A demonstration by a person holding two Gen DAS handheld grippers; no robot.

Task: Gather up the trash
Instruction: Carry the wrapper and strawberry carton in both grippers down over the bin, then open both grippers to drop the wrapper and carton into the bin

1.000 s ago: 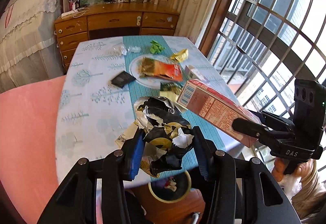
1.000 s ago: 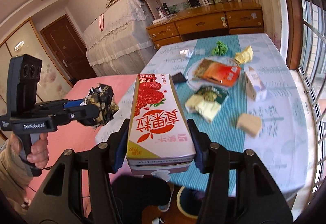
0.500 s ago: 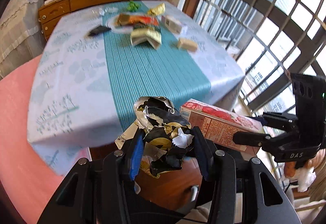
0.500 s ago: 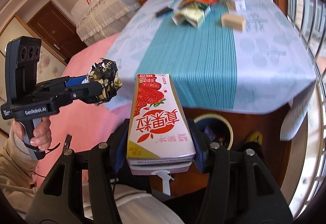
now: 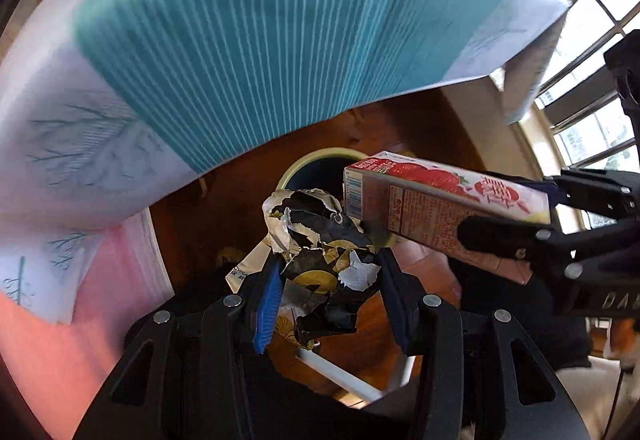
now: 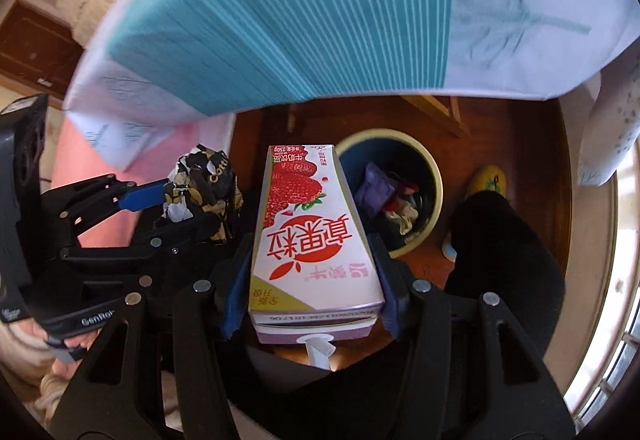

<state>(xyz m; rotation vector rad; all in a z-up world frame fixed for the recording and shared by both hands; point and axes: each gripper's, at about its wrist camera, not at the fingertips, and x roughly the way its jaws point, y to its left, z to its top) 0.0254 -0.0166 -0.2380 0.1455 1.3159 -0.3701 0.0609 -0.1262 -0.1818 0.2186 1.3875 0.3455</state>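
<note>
Clamping a crumpled black-and-gold wrapper (image 5: 324, 260) between blue pads, the left gripper (image 5: 326, 288) sits at six o'clock in its own view and at nine o'clock in the right view. The right gripper (image 6: 312, 280) grips a strawberry milk carton (image 6: 308, 224) upright along its fingers. A yellow-rimmed bin (image 6: 434, 176) stands on the wooden floor at one o'clock from the carton, its near rim hidden behind it. The blurred tablecloth (image 6: 280, 8) overhangs at twelve o'clock.
</note>
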